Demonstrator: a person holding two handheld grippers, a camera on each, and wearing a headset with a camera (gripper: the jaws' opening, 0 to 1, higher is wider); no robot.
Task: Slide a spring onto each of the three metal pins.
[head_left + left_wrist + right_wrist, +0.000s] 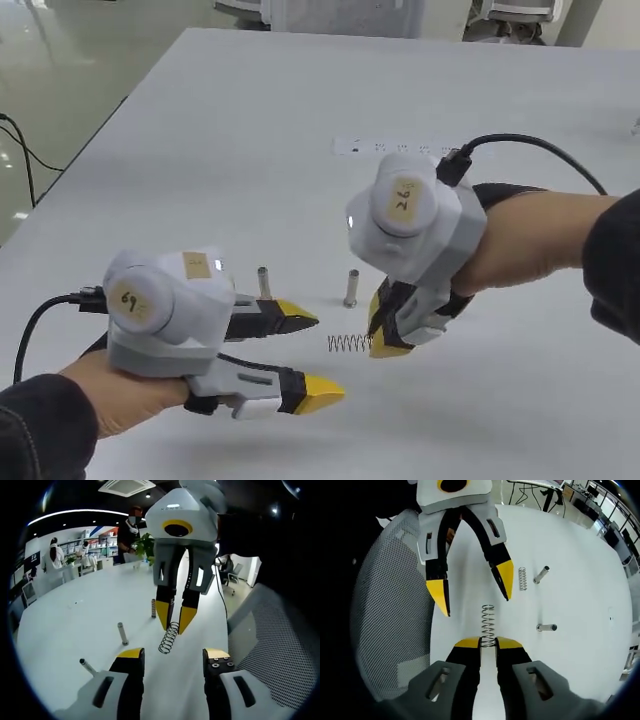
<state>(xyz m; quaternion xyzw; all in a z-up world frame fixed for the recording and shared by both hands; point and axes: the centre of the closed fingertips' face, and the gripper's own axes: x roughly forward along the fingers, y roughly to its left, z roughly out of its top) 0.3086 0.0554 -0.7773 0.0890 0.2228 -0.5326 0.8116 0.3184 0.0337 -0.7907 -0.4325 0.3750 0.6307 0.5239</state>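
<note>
My right gripper (385, 343) is shut on one end of a small coil spring (348, 343), which sticks out level just above the white table (250, 150). The spring (488, 622) points toward my left gripper (474, 592), which is open and empty a short way off. Two bare metal pins (264, 282) (352, 288) stand upright behind the grippers. In the left gripper view, the pins (121, 632) (87, 666) are left of the held spring (168, 639). A second spring (153, 608) stands upright farther back; I cannot tell whether a pin is inside it.
A white power strip (390, 148) lies farther back on the table. Black cables trail from both grippers. A mesh chair (390, 620) is by the table's near edge. People stand far off (131, 527) in the room.
</note>
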